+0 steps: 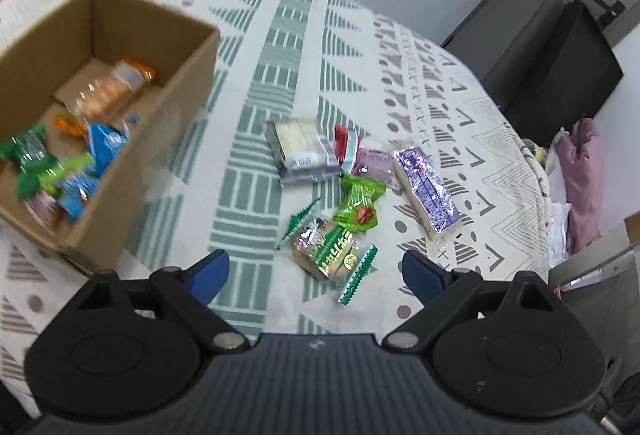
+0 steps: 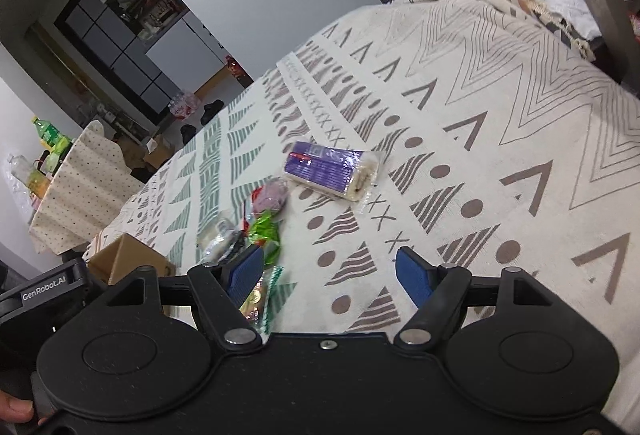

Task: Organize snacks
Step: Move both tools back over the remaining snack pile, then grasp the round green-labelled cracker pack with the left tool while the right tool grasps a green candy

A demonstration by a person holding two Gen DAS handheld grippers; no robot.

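Right of the open brown cardboard box (image 1: pixel 120 107) on my patterned cream-and-green tablecloth (image 1: pixel 256 83), a loose pile of snacks is still out on the cloth. Closest to the box is a flat clear pack of pale wafers (image 1: pixel 302 151). Further right there's a small mauve packet (image 1: pixel 374 163), then a long purple-wrapped cake bar (image 1: pixel 426 191). Nearer me sit a crumpled bright green packet (image 1: pixel 358 205) and a green-and-silver wrapped biscuit pack (image 1: pixel 330 249).

My left gripper (image 1: pixel 316 271) hangs over that biscuit pack with its blue pads spread wide, nothing between them. My right gripper (image 2: pixel 330 271) is also parted and empty, off to the side of the pile, its left pad just beside the green packet.

Inside the box: an orange-ended clear cookie pack (image 1: pixel 112 91) plus blue and green wrappers (image 1: pixel 60 171). Nothing's blocking either gripper from the pile.
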